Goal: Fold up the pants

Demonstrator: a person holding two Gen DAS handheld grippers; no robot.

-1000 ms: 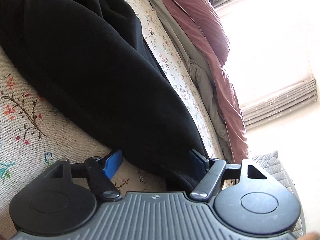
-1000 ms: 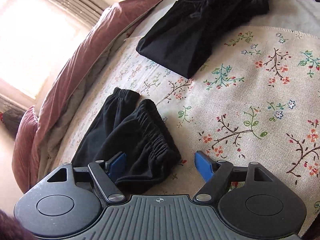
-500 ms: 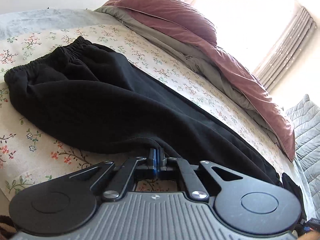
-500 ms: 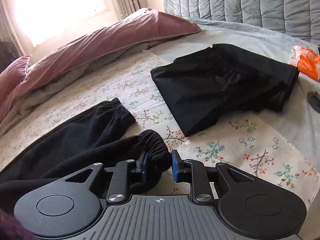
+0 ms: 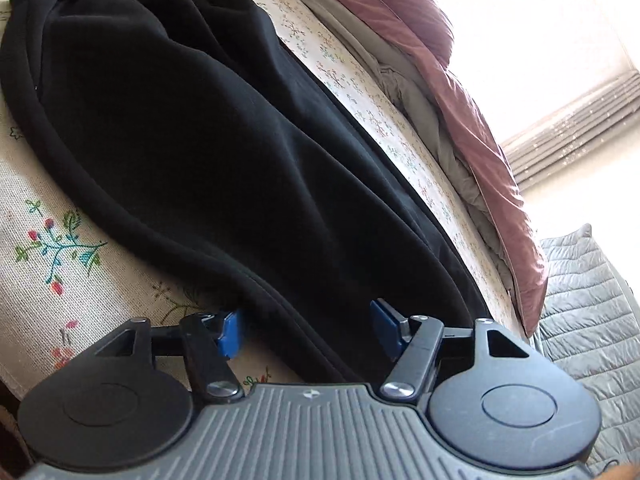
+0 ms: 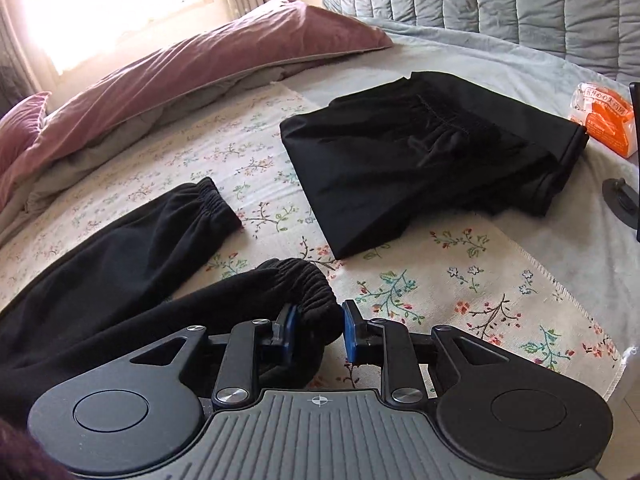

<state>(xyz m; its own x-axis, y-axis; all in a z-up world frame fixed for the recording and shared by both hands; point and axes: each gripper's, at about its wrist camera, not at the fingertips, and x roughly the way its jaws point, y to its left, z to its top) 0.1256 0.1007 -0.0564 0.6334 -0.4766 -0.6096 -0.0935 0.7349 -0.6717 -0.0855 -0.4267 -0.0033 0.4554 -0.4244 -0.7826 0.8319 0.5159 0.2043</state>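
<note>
Black pants lie stretched out across the bed's flowered sheet, the elastic waistband toward the far end of the left wrist view and the two legs running toward the right hand. In the left wrist view the left tool sits at the near edge of the pants with its jaws opening; the dark cloth runs down between the blue pads, and neither pad presses on it. In the right wrist view the right tool is pinched on the gathered cuff of the nearer leg, the cuff bunched up between the two blue pads and raised a little off the sheet. The other leg's cuff lies flat on the sheet beyond it, well apart from the tool. Further up the bed a second pair of black pants lies folded into a neat block. Just beside that block, at the right edge, sits an orange packet. A mauve quilt is heaped along the window side of the bed, and a grey padded headboard stands behind.
</note>
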